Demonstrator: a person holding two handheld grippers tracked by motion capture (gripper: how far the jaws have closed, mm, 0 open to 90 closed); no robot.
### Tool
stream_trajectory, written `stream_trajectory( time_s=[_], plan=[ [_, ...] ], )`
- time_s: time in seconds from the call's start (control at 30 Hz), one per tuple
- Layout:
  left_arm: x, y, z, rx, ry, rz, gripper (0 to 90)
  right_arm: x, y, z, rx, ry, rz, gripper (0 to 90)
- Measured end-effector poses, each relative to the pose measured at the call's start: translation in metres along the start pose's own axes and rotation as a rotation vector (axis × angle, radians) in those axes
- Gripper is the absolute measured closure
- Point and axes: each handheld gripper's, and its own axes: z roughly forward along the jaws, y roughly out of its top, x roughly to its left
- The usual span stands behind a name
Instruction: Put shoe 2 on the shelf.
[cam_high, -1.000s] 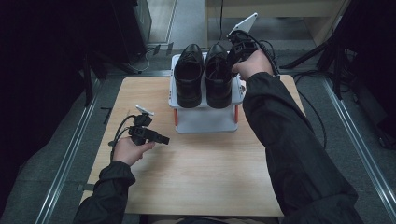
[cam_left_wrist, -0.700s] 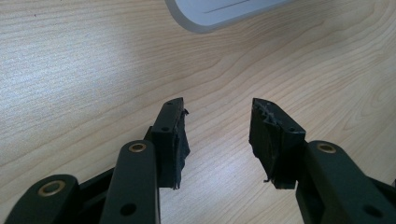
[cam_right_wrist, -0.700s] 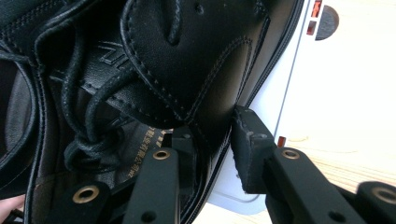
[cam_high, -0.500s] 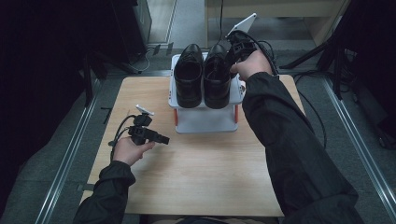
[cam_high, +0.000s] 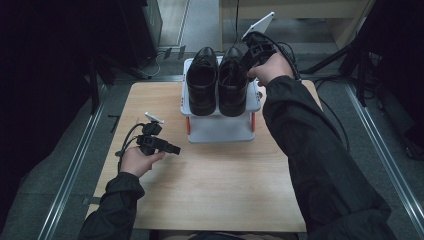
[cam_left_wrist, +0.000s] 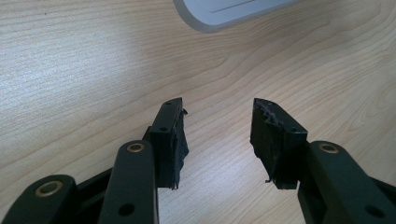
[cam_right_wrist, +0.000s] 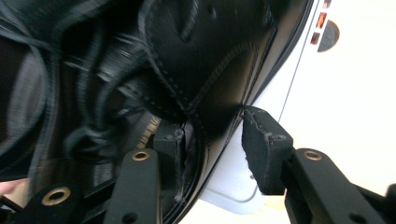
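Two black leather shoes stand side by side on top of a white rack (cam_high: 220, 127) at the table's far middle: the left shoe (cam_high: 202, 82) and the right shoe (cam_high: 232, 85). My right gripper (cam_high: 248, 62) is at the right shoe's outer side. In the right gripper view its jaws straddle the right shoe's (cam_right_wrist: 205, 60) side wall, one inside, one outside over the rack's white top (cam_right_wrist: 345, 93), and the right gripper (cam_right_wrist: 212, 135) is open with a gap at the outer pad. My left gripper (cam_high: 176, 148) hovers open over bare wood, holding nothing (cam_left_wrist: 217, 126).
The wooden table (cam_high: 225, 180) has free room in front of the rack. A corner of the rack (cam_left_wrist: 224, 11) shows ahead of the left gripper. Cables lie on the floor beyond the table, and metal rails run along both sides.
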Motion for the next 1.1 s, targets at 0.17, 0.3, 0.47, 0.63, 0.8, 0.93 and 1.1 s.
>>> stream_trajectory(
  time_s=[0.17,0.3,0.47,0.63,0.8,0.93,1.1],
  plan=[
    [0.001,0.000,-0.001,-0.002,0.004,0.004,54.4,-0.003,-0.001,-0.012,-0.009,0.000,-0.014,58.8],
    [0.001,0.000,0.000,-0.001,0.008,0.003,54.3,-0.009,-0.003,-0.019,-0.017,0.022,-0.019,58.0],
    [0.002,0.000,0.000,0.004,0.007,-0.001,53.8,-0.015,-0.007,-0.029,-0.042,0.047,-0.058,55.9],
    [0.003,0.000,-0.001,0.003,0.013,-0.004,53.2,-0.023,-0.013,-0.037,-0.047,0.045,-0.084,56.3],
    [0.003,-0.001,-0.001,0.000,0.013,-0.005,53.1,-0.034,-0.020,-0.042,-0.069,0.052,-0.109,56.2],
    [0.003,-0.001,-0.001,0.001,0.015,-0.005,53.1,-0.043,-0.030,-0.039,-0.074,0.063,-0.118,55.4],
    [0.005,-0.001,0.000,0.002,0.020,-0.008,53.1,-0.058,-0.043,-0.031,-0.097,0.081,-0.141,54.3]
  ],
)
